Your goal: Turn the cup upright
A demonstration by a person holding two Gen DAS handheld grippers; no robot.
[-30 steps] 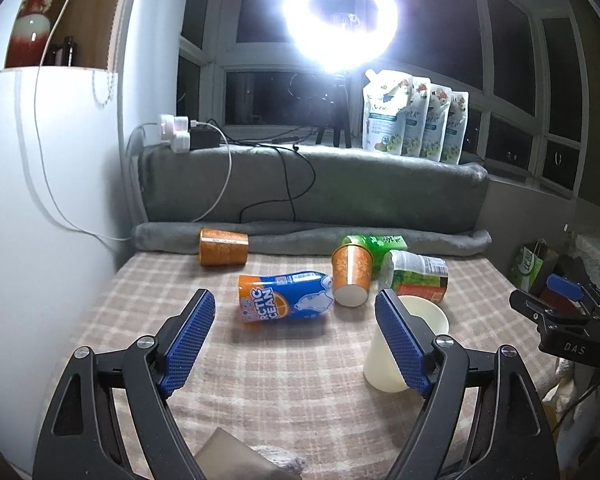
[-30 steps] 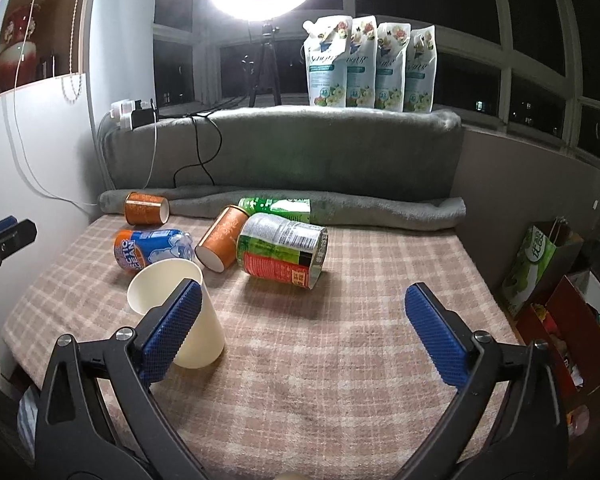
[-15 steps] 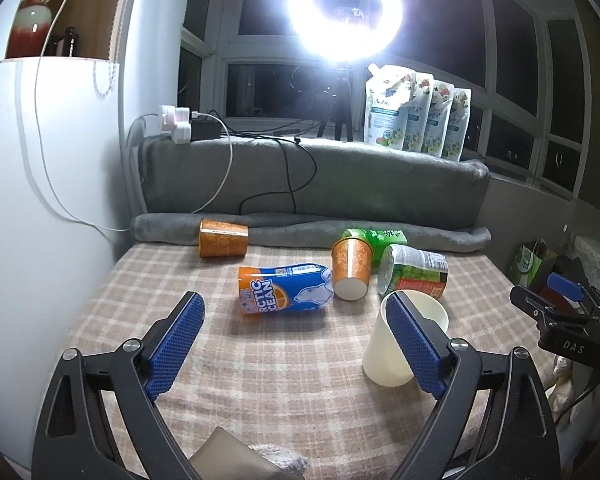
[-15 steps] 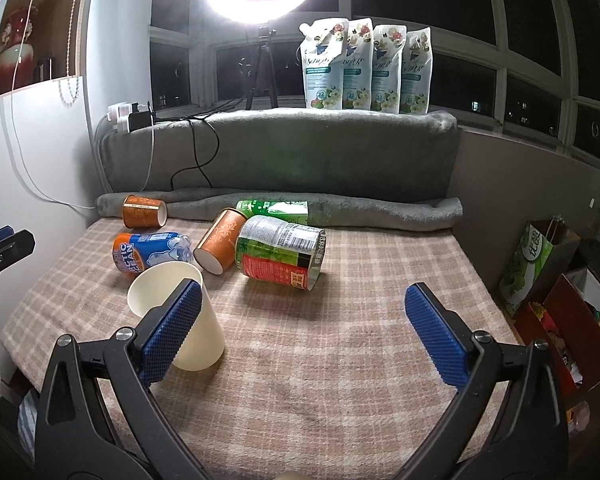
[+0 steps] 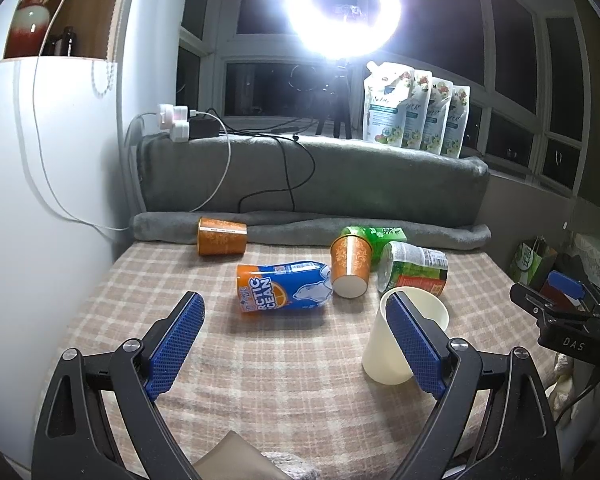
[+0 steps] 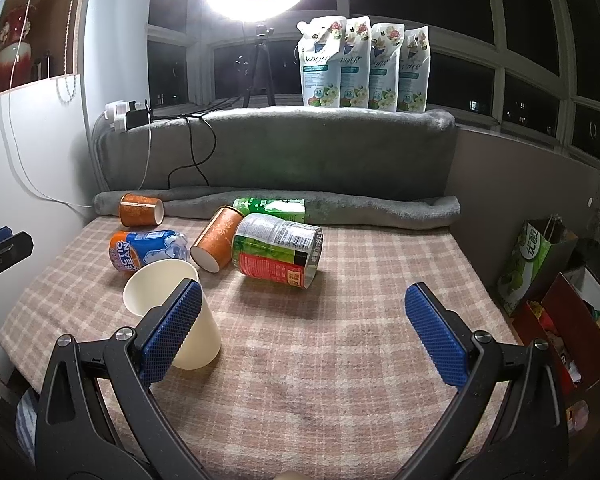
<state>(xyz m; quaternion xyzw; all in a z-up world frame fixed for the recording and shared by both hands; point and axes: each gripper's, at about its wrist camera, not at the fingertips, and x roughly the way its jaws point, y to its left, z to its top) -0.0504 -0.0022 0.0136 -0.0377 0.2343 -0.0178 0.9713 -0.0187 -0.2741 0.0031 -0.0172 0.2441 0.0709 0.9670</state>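
Note:
A cream paper cup [image 5: 384, 350] stands upright, mouth up, on the checked cloth; it also shows in the right wrist view [image 6: 172, 300]. Two orange cups lie on their sides: one by the grey roll [image 5: 221, 236] [image 6: 140, 210], one in the middle of the pile [image 5: 350, 266] [image 6: 216, 238]. My left gripper [image 5: 296, 340] is open and empty above the cloth, its right finger in front of the cream cup. My right gripper [image 6: 300, 328] is open and empty, its left finger in front of the cream cup.
A blue and orange can [image 5: 284, 286], a green and red can [image 5: 416, 268] and a green bottle [image 6: 270, 205] lie on the cloth. A grey blanket roll [image 5: 300, 232] and backrest bound the far edge. A white wall [image 5: 40, 220] is left; bags [image 6: 540, 264] stand right.
My left gripper has opened wider and drawn back a little, and its view has risen slightly. The right gripper has barely moved. The cream cup stands as before.

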